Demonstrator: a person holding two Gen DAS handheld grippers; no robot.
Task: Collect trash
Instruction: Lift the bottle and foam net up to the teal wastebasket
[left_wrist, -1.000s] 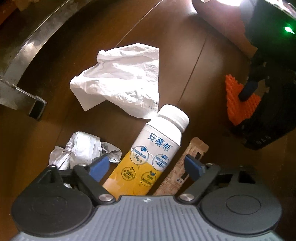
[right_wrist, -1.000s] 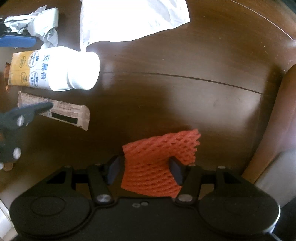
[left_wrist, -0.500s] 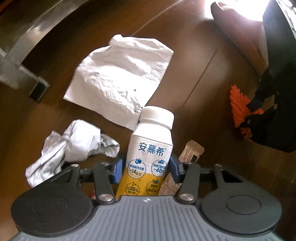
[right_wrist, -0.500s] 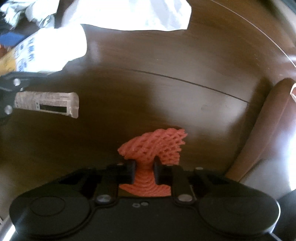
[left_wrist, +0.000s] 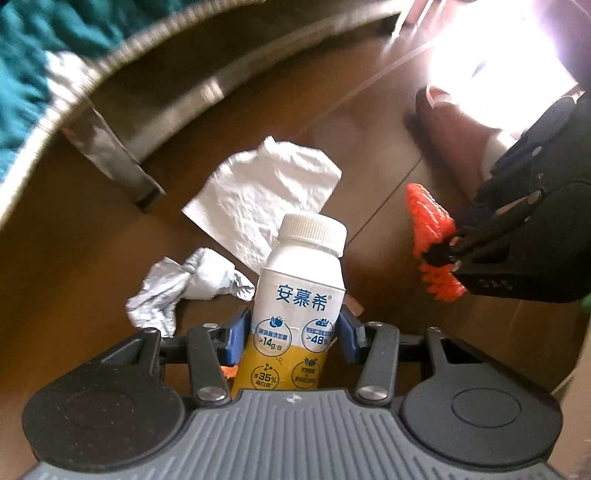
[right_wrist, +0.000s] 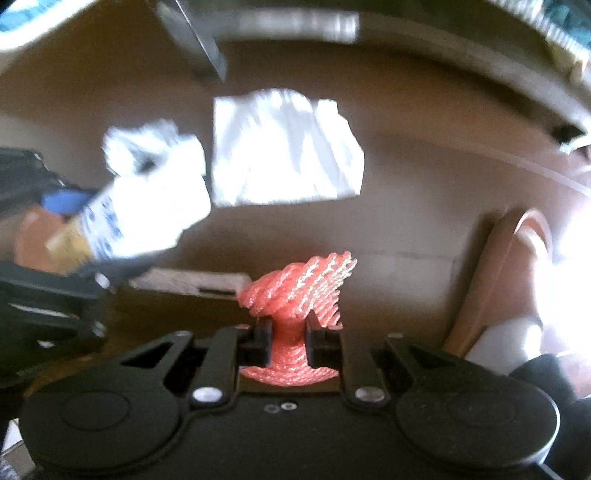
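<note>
Two tools in play, each pinching one piece of trash. Left tool (left_wrist: 291, 338): blue pads pressed against both sides of one yogurt drink bottle (left_wrist: 301, 295), white cap on, tilted up off the dark wooden floor (left_wrist: 92, 258). Right tool (right_wrist: 289, 341): black fingers squeezed tight on one orange foam net (right_wrist: 303, 291), its free end fanning out above the pads (seen from the left wrist at 3 o'clock, net (left_wrist: 430, 236) bunched in the black right tool (left_wrist: 448, 247)).

Still lying on the floor, three items counted: one flat white paper sheet (left_wrist: 266, 192) at 12 o'clock of the bottle, one crumpled white wad (left_wrist: 184, 288) at 9 o'clock just beside the bottle, one brown snack wrapper (right_wrist: 192, 284) at 9 o'clock of the net in the right wrist view, only a corner showing behind the bottle in the left view.

One metal furniture leg (left_wrist: 110, 155) at 10 o'clock, beyond the paper. Right wrist view heavily motion-blurred.
</note>
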